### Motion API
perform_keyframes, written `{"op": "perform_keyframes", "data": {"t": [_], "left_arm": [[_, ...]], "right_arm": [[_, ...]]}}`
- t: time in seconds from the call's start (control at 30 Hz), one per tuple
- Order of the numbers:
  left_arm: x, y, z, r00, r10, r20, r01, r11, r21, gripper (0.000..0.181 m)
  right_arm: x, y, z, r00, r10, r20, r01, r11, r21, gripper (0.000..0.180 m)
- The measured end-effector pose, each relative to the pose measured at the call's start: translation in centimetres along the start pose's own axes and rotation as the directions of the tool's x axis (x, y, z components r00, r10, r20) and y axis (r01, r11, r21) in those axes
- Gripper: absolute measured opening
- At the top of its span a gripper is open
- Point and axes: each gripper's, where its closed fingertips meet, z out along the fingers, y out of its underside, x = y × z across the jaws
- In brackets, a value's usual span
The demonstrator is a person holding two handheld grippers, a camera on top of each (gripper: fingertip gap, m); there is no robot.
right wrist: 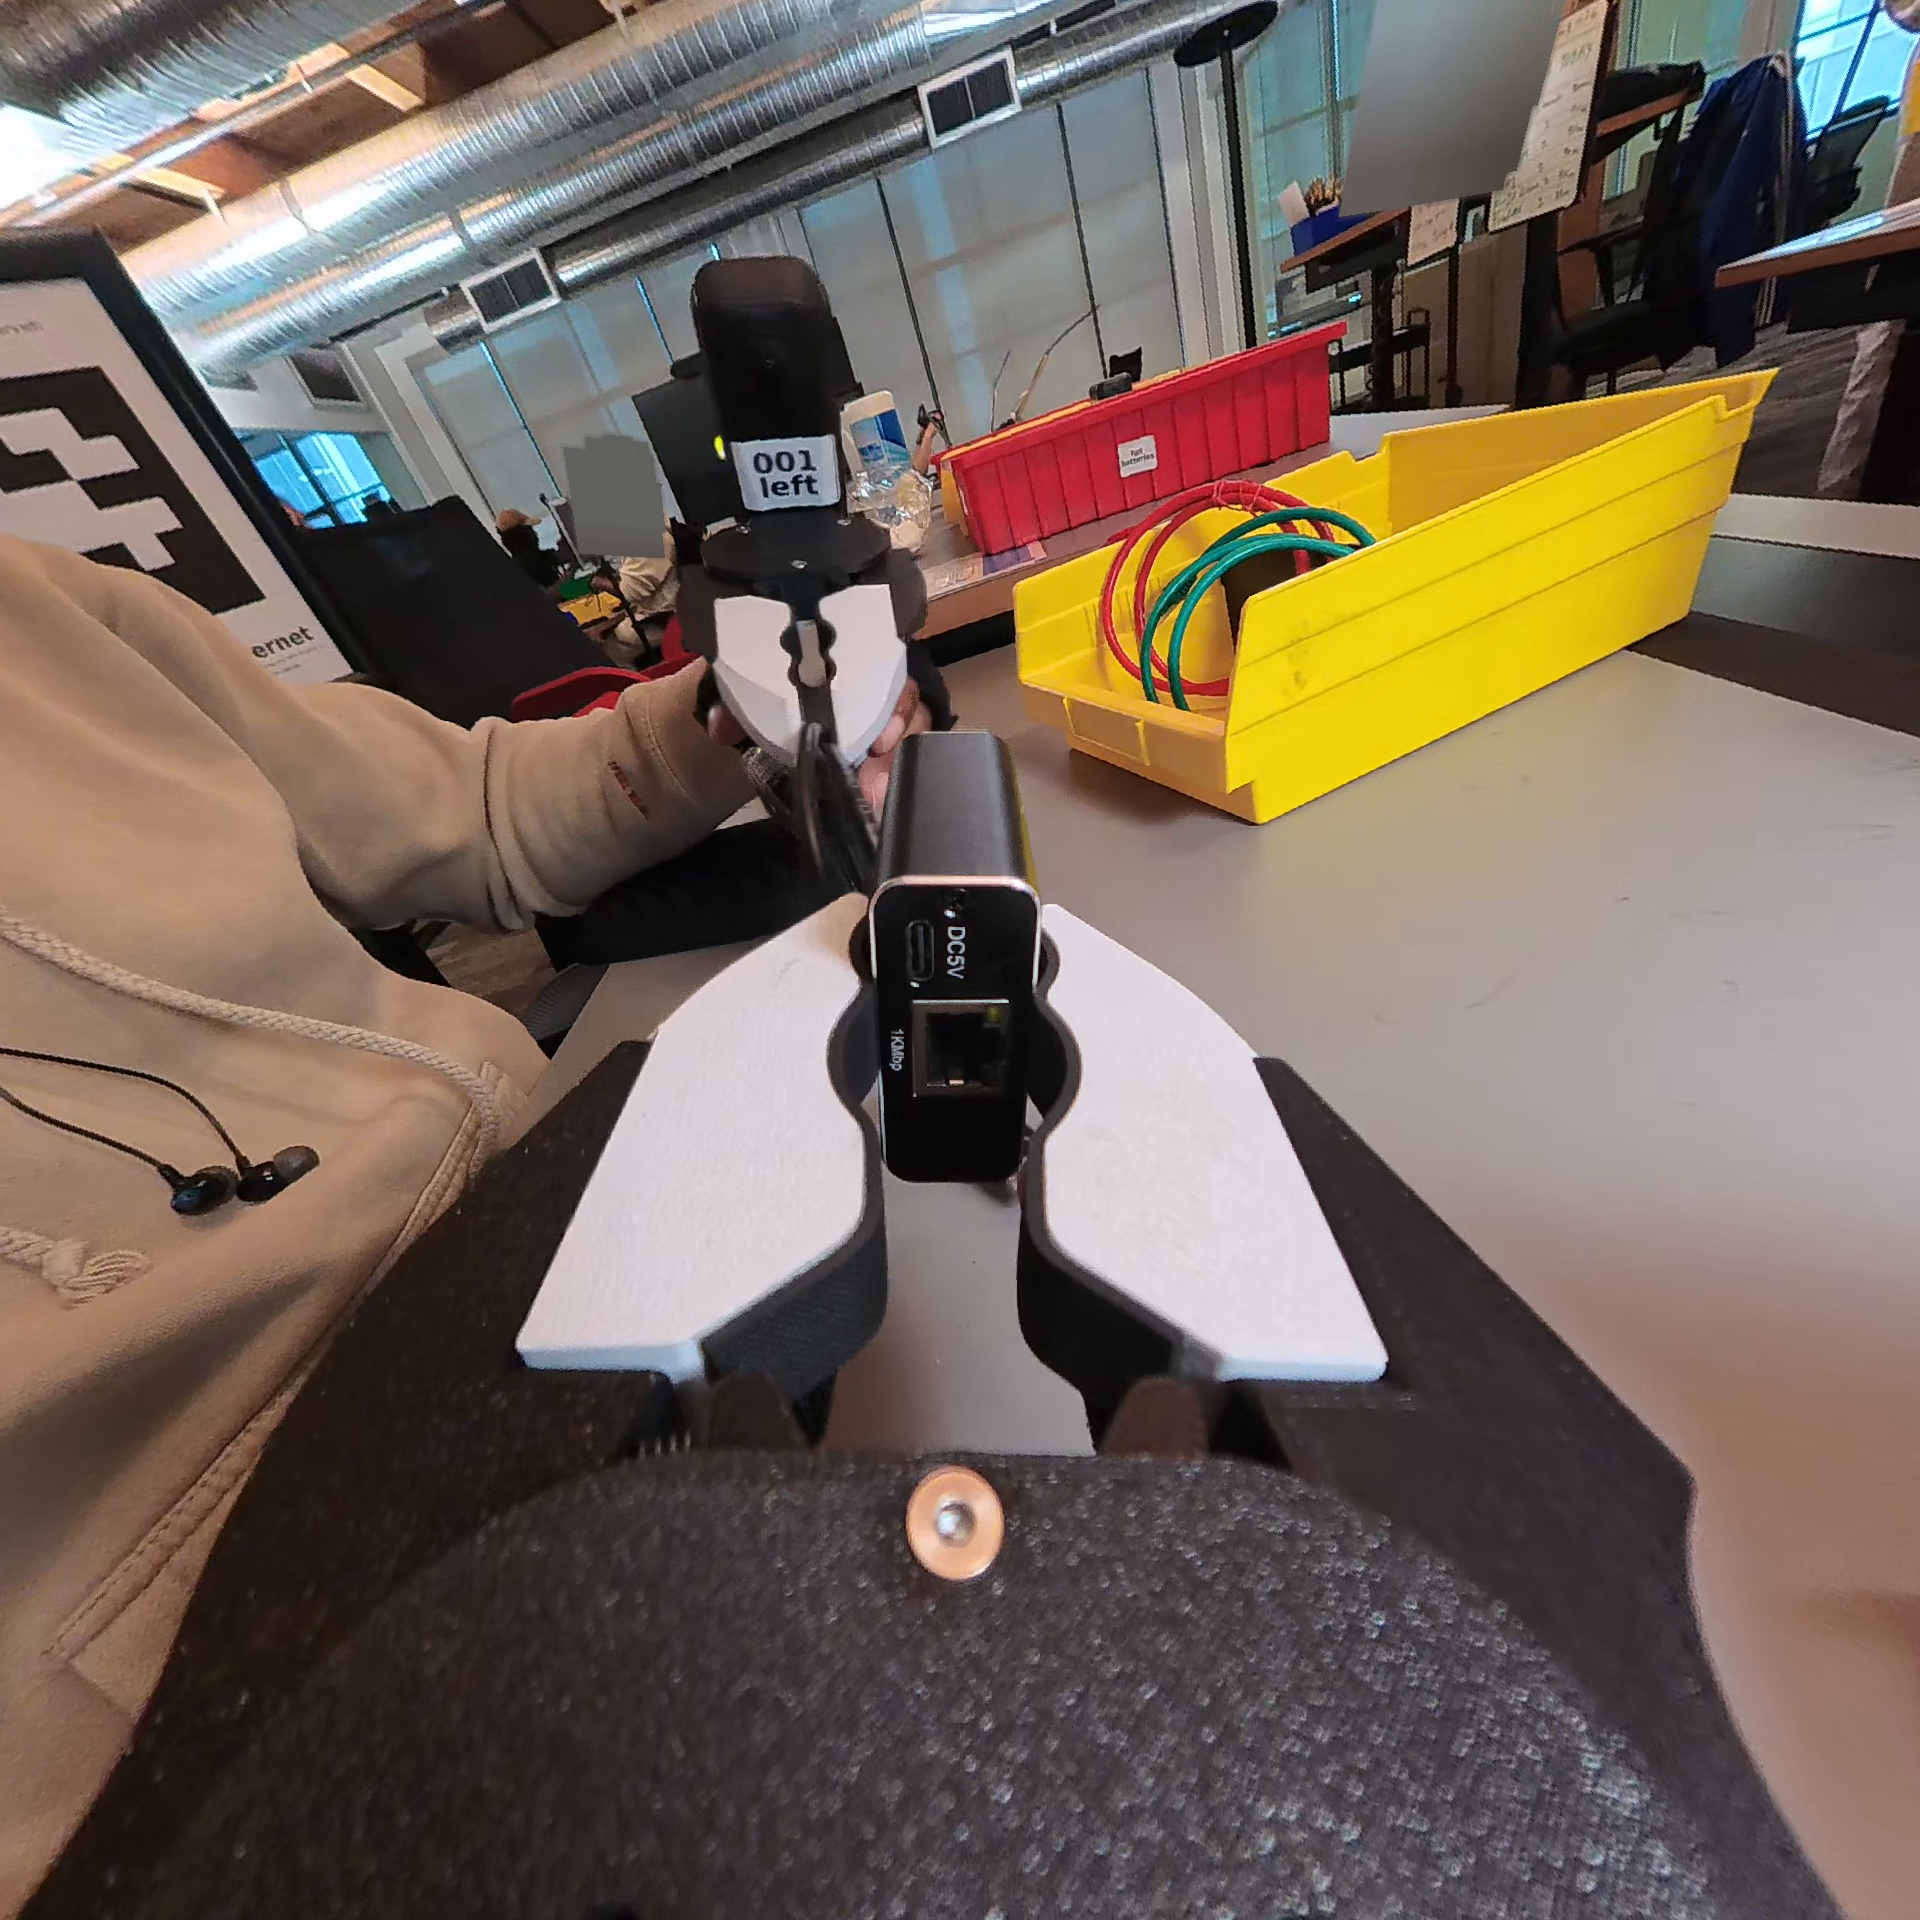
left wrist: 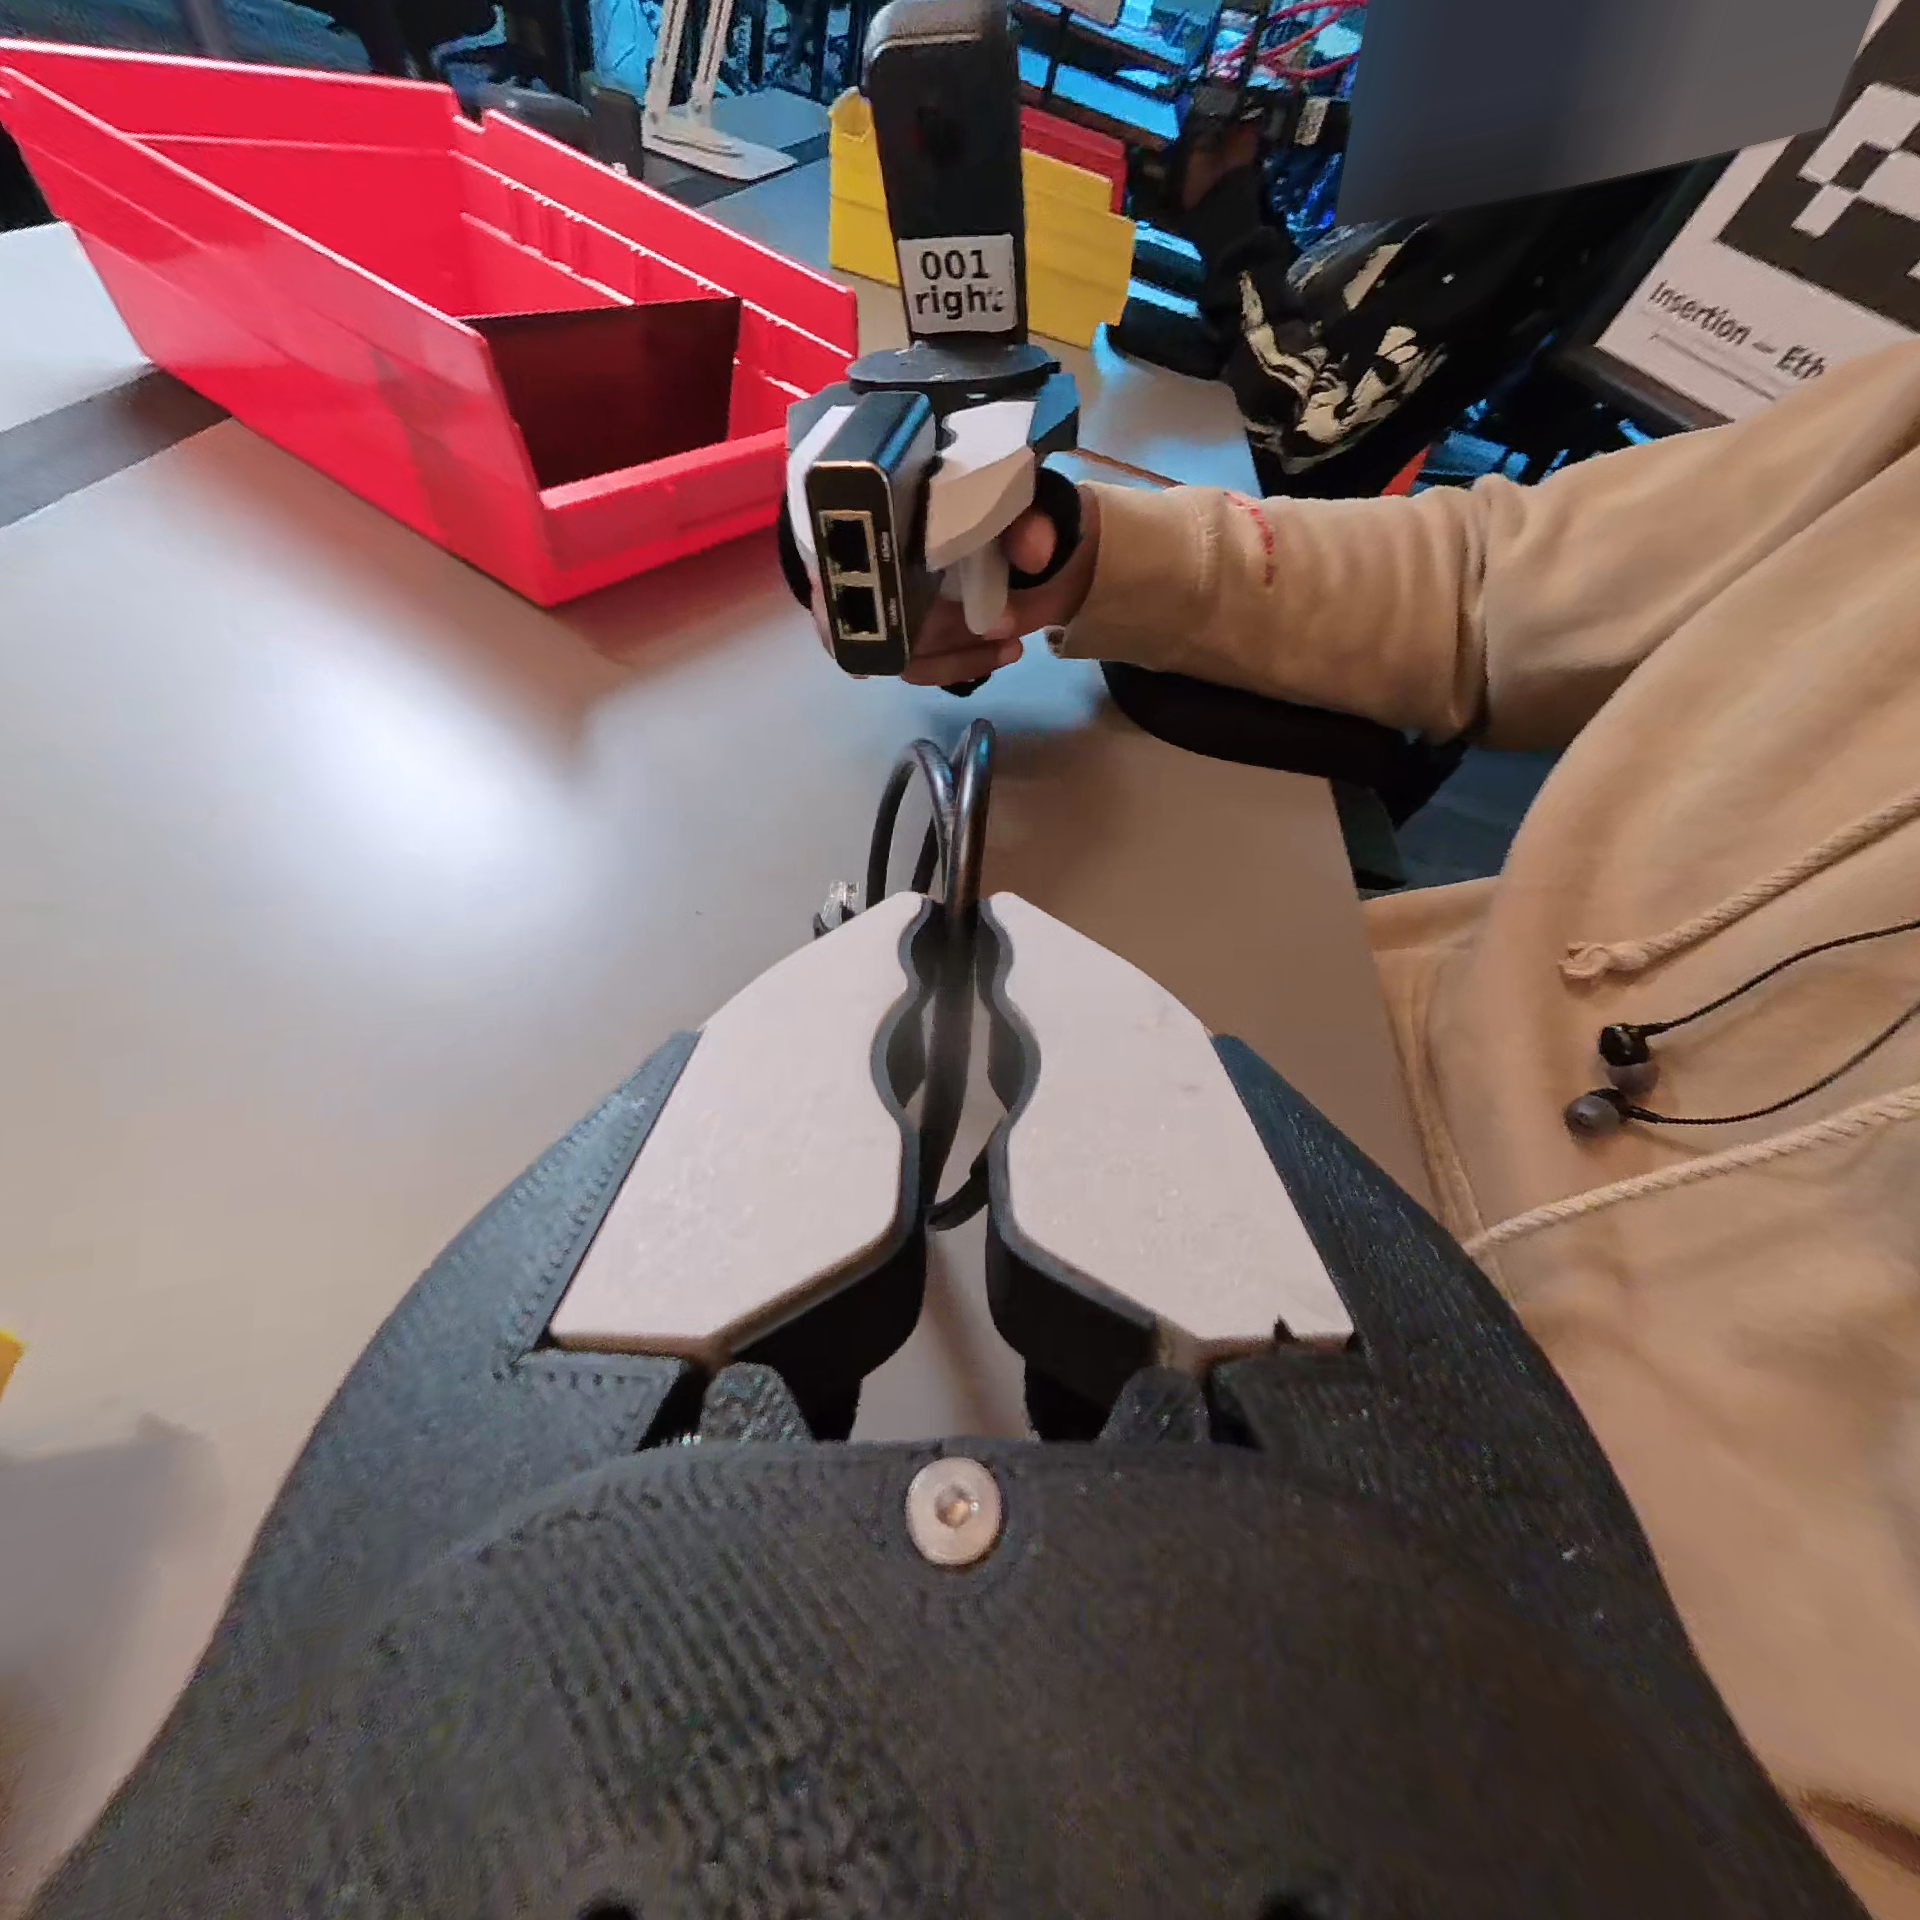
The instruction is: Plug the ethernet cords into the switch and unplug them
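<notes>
My left gripper (left wrist: 954, 914) is shut on a black ethernet cord (left wrist: 951, 821) that loops out past the fingertips; a clear plug (left wrist: 837, 902) shows just left of the tips. My right gripper (right wrist: 951, 935) is shut on a small black switch (right wrist: 954, 1039), held above the table with one port end facing the camera. In the left wrist view the switch (left wrist: 858, 566) shows its two empty ports facing my left gripper, a short way beyond the cord. In the right wrist view the left gripper (right wrist: 805, 727) is just behind the switch, with the cord (right wrist: 821, 800) hanging from it.
A red bin (left wrist: 416, 343) lies on the grey table (left wrist: 312, 831) to the far left. A yellow bin (right wrist: 1403, 623) with red and green cords (right wrist: 1195, 592) lies to the right. A person in a beige hoodie (left wrist: 1662, 1039) sits close by. A marker board (right wrist: 104, 468) stands behind. Some 12 cm of space lies between my two pairs of fingers.
</notes>
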Motion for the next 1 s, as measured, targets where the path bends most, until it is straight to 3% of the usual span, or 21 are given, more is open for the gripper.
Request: {"op": "perform_keyframes", "data": {"t": [0.63,0.83,1.0], "left_arm": [[-1.1,-0.6,0.2,0.996,0.028,0.081,-0.031,0.999,0.037,0.011],[-0.2,-1.2,0.7,0.994,0.073,0.084,-0.076,0.997,0.030,0.008],[1.6,-2.0,1.5,0.989,0.137,0.049,-0.139,0.990,0.022,0.017]], "right_arm": [[-3.4,1.6,1.3,0.987,-0.054,0.153,0.069,0.993,-0.094,0.024],[-4.0,2.7,1.9,0.981,-0.067,0.181,0.095,0.984,-0.148,0.024],[-4.3,3.5,2.1,0.978,-0.075,0.195,0.112,0.976,-0.185,0.024]]}}
